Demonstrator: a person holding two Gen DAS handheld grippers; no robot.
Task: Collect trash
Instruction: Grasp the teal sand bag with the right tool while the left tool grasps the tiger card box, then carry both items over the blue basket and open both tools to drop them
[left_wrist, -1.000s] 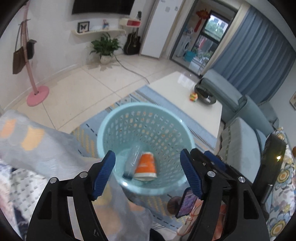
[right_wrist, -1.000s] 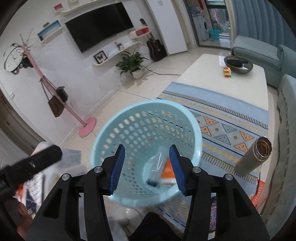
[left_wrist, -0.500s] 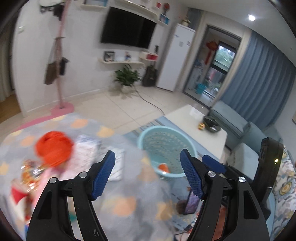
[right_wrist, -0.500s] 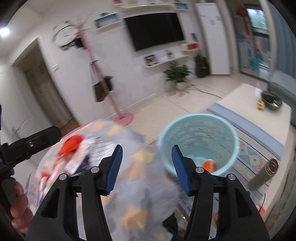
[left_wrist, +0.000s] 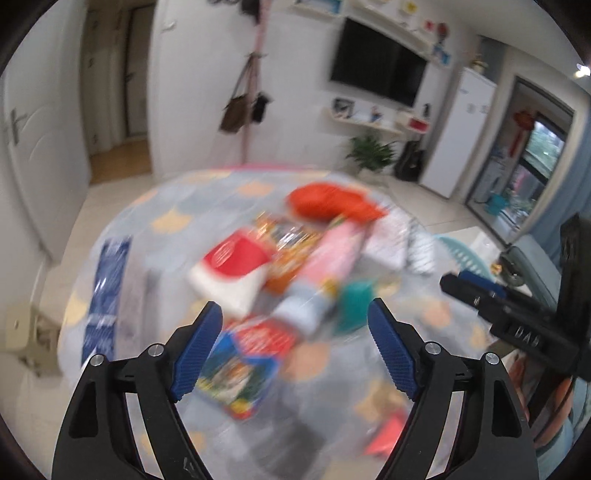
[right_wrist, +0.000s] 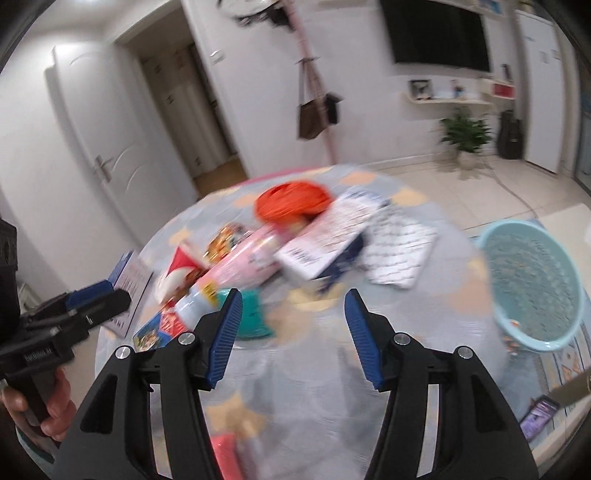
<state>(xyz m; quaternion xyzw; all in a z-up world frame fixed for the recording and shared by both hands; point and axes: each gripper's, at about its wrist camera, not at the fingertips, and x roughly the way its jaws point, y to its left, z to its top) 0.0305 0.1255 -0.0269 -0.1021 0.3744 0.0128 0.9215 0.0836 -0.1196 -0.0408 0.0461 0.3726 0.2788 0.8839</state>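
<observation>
White walls, a wall-mounted television and a pink coat stand frame a round bench (right_wrist: 369, 369) draped in a pale grey-blue cloth with orange patches, where the trash sits heaped in the middle of both views. That heap, blurred by motion, includes an orange-red round mesh-like bundle (right_wrist: 291, 201), a pink cylindrical bottle with a pale blue end (right_wrist: 236, 264), a teal soft packet (right_wrist: 251, 314), a red-and-white carton (left_wrist: 232, 273), a flat white printed box (right_wrist: 328, 236) and a colourful snack packet (left_wrist: 240, 365) at the near edge. Its pieces touch or overlap, so a single item probably has to be picked off the edge nearest the fingers. Left hand-held gripper (left_wrist: 295, 345) hangs over the snack packet and bottle end with its blue-padded jaws wide apart and nothing between them; right hand-held gripper (right_wrist: 293, 334) is likewise spread and empty, just right of the teal packet. Both seem poised to choose a piece. At the right edge of the right view stands a light blue perforated plastic basket (right_wrist: 532, 280) beside the bench, placed within easy reach for drops; something small and orange shows at its bottom, too blurred to name.
</observation>
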